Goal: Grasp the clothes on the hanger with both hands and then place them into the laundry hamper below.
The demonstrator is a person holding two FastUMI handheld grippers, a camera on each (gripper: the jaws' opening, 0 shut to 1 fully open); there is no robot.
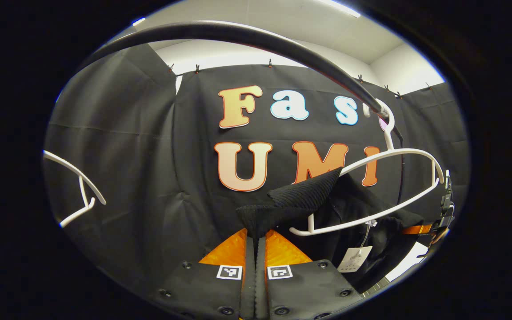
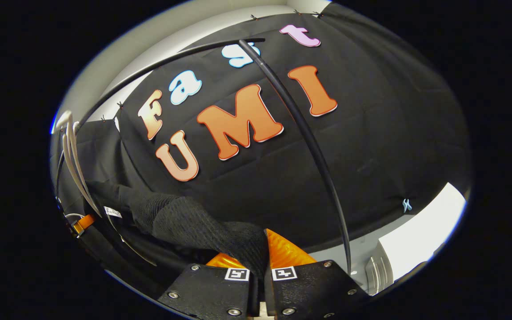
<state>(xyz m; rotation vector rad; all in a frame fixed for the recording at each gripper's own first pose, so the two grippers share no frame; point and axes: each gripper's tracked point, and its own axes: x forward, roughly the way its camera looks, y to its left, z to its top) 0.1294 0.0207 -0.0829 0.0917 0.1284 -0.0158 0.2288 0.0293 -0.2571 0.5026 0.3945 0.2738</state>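
- clothes [image 1: 300, 195]: one black ribbed knit garment, part off its white hanger [image 1: 389, 186], which hangs from the dark rail [image 1: 256, 38] up top.
- left gripper view: left gripper [image 1: 256, 231] has its jaws closed right down on a fold of the knit; fabric peaks up just above the tips and both fingers press on it.
- same view: rest of the garment droops behind and below the hanger's lower bar, paper tag [image 1: 354, 259] dangling under it. near hanger arm looks bare, so that shoulder seems pulled free.
- same view: second white hanger [image 1: 78, 186] well apart at the far left, nothing on it.
- same view: bit of the other gripper shows at the far right edge, near the hanger's end; too small to read.
- right gripper view: right gripper [image 2: 260, 251] also has jaws clamped together on the knit, cloth bunched between the tips.
- same view: from there the fabric stretches taut up-left toward the white hangers at the left edge; small label [image 2: 113, 212] on it.
- progress, my read: two-handed grasp done, garment partly off. left: clear it fully from the hanger, lower it, drop it in the hamper, let go.
- risk: cloth may snag on the hanger end.
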